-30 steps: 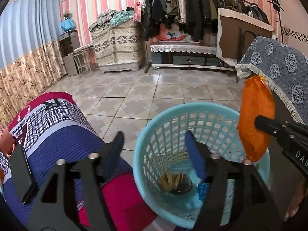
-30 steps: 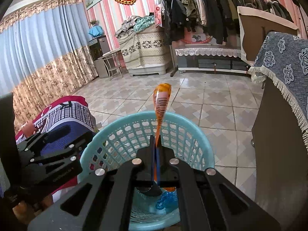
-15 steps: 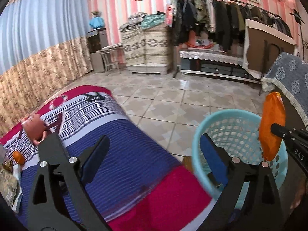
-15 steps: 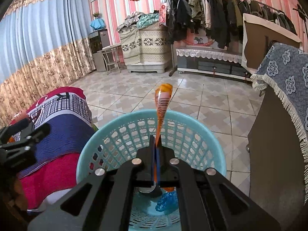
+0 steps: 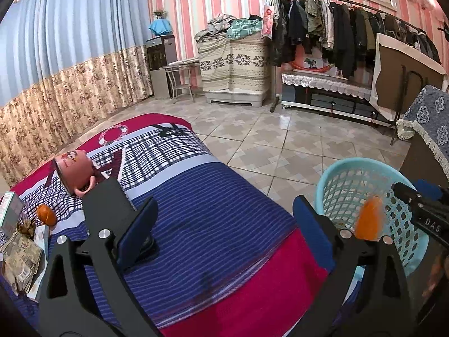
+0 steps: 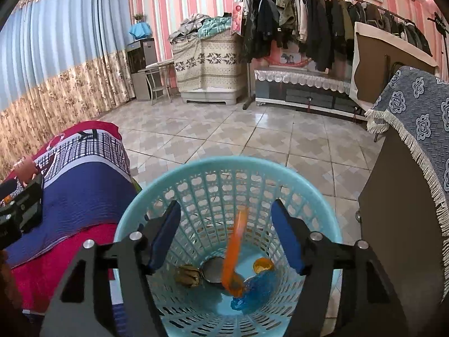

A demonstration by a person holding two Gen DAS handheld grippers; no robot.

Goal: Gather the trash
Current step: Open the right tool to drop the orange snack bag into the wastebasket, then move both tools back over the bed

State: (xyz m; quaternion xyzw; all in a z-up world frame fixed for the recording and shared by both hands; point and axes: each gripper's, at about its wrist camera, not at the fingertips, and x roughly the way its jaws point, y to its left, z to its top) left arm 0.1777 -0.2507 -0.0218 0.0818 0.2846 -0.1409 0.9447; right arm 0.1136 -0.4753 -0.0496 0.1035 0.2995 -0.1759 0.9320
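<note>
Two grippers show, both with jaws spread wide and nothing between them. Nearest in the right wrist view, the right gripper [image 6: 224, 234] hangs over the turquoise basket [image 6: 314, 196], and an orange wrapper [image 6: 234, 248] is blurred in the gap below its fingers, apparently dropping free into the basket. At the basket's bottom lie a crumpled brownish scrap [image 6: 188, 275], a dark round lid [image 6: 213, 269], a small yellow-orange piece [image 6: 263, 264] and a blue wrapper [image 6: 252, 292], so several pieces look already collected.

From the left wrist view, the left gripper [image 5: 224, 224] is empty above the striped blue and red bedspread [image 5: 210, 196], pointed away from the basket, which stands on the tiled floor just beside the bed. At the far left on the bedspread, more remains: a small orange object [image 5: 46, 214], crumpled brownish paper [image 5: 21, 255], a flat packet [image 5: 42, 238] and a small box [image 5: 8, 210] at the edge; which of these count as trash I cannot tell. A pink mug [image 5: 74, 172] lies tipped over farther along, likely not trash.

I judge the task partway done, with that left-hand cluster to be gathered next.
</note>
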